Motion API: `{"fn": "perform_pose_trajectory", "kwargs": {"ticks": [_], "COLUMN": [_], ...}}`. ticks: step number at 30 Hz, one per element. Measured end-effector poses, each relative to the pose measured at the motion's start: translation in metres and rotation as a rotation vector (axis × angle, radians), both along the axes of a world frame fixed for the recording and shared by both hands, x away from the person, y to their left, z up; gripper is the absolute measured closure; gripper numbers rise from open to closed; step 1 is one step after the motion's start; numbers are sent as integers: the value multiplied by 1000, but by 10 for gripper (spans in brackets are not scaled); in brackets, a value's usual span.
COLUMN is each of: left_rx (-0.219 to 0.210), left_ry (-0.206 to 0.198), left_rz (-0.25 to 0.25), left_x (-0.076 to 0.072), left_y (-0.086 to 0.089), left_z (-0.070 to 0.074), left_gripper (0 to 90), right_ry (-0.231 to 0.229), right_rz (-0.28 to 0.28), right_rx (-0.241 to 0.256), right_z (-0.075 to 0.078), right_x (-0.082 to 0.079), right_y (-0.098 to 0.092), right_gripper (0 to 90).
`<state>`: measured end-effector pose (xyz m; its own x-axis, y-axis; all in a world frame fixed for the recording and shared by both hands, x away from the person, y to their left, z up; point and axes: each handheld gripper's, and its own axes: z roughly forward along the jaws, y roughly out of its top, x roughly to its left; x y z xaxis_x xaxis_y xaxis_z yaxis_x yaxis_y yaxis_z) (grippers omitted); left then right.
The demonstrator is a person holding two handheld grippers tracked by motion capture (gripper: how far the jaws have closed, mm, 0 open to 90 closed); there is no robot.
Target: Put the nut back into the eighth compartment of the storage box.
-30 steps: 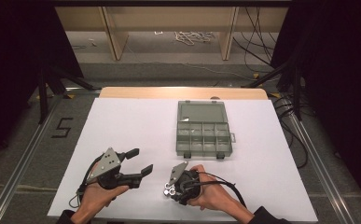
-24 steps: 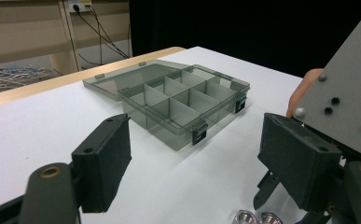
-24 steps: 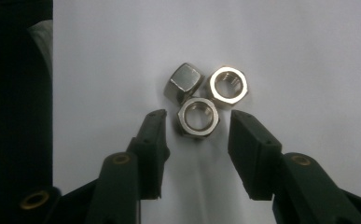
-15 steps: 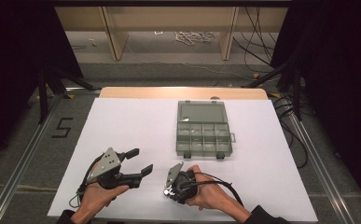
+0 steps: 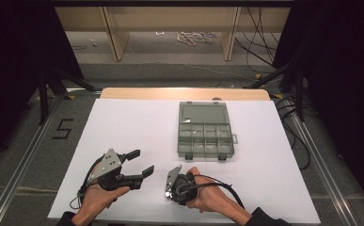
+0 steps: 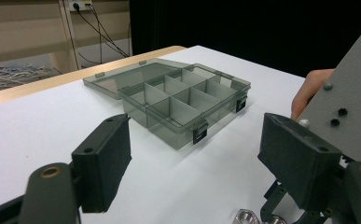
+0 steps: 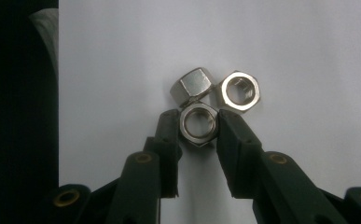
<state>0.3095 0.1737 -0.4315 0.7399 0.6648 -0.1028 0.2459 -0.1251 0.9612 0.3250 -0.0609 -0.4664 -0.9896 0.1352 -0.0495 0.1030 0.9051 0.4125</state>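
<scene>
Three shiny steel hex nuts lie clustered on the white table top (image 7: 308,56). In the right gripper view, my right gripper (image 7: 197,122) has its two black jaws pressed against both sides of the nearest nut (image 7: 197,128). The other two nuts (image 7: 192,86) (image 7: 239,91) touch that nut just beyond it. From the high view, the right gripper (image 5: 171,190) points down at the table near the front edge. To its left, my left gripper (image 5: 141,162) is held open and empty. A smoky grey compartment box (image 5: 205,139) lies with its lid open ahead of both.
The left gripper view looks between its open jaws at the box (image 6: 183,100), whose compartments look empty. The right gripper's grey plate (image 6: 350,107) and a thumb (image 6: 308,88) show at that view's right. Wide bare white table lies left of the box.
The right hand and its gripper have shifted slightly to the left over the nuts. The left gripper and the box have stayed where they were.
</scene>
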Motion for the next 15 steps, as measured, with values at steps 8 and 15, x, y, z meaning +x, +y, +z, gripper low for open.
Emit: {"fn": "perform_pose_trajectory", "kwargs": {"ticks": [8,15], "left_rx": [-13,-10], "left_ry": [5,4], "left_rz": [8,6], "left_x": [-1,0], "left_y": [0,0], "left_z": [1,0], "left_gripper": [243,243], "right_ry": [-23,-41], "right_rz": [-21,-76], "right_rx": [-9,28], "right_z": [10,27], "right_x": [3,11], "right_y": [-10,-30], "right_gripper": [704,703]}}
